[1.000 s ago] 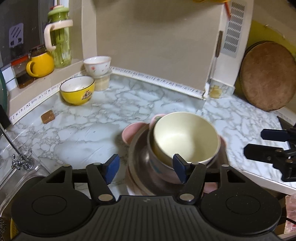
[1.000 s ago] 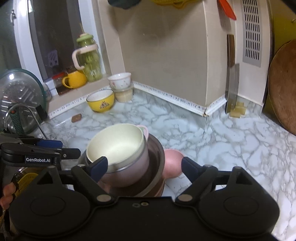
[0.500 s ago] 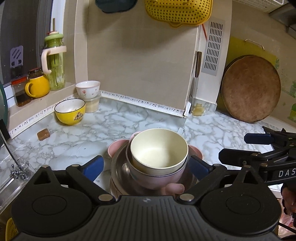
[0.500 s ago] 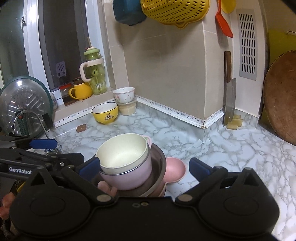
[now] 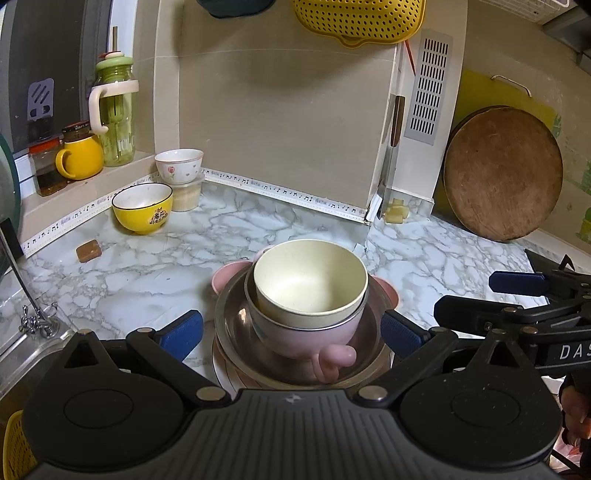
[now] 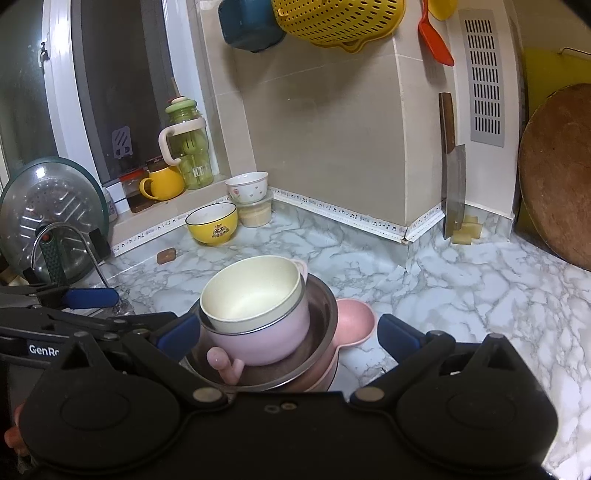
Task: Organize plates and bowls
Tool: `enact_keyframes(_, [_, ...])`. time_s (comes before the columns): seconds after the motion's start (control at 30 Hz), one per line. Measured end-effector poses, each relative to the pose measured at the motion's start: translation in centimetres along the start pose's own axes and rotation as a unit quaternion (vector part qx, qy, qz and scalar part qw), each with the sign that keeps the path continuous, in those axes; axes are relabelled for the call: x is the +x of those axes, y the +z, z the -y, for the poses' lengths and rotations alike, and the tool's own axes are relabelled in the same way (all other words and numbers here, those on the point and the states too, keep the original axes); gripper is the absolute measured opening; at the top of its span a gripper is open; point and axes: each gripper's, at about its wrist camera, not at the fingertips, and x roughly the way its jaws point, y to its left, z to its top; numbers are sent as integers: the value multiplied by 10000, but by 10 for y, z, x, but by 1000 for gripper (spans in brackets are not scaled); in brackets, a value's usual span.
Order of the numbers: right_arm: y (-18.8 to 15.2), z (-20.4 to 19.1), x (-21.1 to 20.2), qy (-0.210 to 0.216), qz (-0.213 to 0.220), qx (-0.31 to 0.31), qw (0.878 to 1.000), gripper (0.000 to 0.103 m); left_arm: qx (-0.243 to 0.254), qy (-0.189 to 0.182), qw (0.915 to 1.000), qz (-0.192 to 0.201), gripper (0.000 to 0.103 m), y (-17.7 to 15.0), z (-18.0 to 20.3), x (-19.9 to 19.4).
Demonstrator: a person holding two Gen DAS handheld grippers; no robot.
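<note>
- Writing: "GenRo" cut off on left claw [image 5: 291, 334] body, seen in right view; "DAS" cut off on right claw [image 6: 288, 338] body, seen in left view. Green bottle [image 6: 190, 151] has white lettering, unreadable. Yellow bowl [image 5: 142, 213] carries a small cartoon print.
- Surface: grey-veined marble counter [image 5: 155, 273], patterned white trim strip at the wall foot. Sink edge and tap at near left.
- Room: beige tiled corner, dark window on left with a sill holding green bottle, yellow mug [image 5: 79, 157], jar. White bowl [image 5: 179, 166] with flower print sits on a tub in far left corner, yellow bowl just beside it.
- Wall: yellow colander [image 5: 360, 20], blue tub, orange spatula [image 6: 436, 37], grey vent, cleaver [image 6: 453, 177] leaning upright. Round wooden board [image 5: 502, 173] leans at far right. Glass lid [image 6: 44, 210] stands at left by the sink.
- Stack: near centre of counter. Cream bowl [image 5: 310, 282] nested in pink bowl [image 5: 306, 334] with stubby handle, that in a steel bowl [image 5: 229, 317], on pink dishes [image 6: 356, 319] below.
- Left claw: jaws wide apart, pads either side of the stack, touching nothing.
- Right claw: jaws wide apart, holding nothing; left pad sits close by the steel bowl's rim, contact unclear.
</note>
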Motion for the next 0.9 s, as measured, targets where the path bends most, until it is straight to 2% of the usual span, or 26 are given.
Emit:
enact_keyframes(0.5, [-4,2,-4,-232,-63,213,9995,103,-267,38,9996,-37,103,-7,1,-4])
enact_keyframes(0.67, [-4,1,-3,-71,-130,197,9997,103,-282,83,9996,-36,103,-7,1,-3])
enact_keyframes(0.9, [-4,2,-2,-124,-149,265,9995,103,-318,109,9994,-68,103,-8,0,-3])
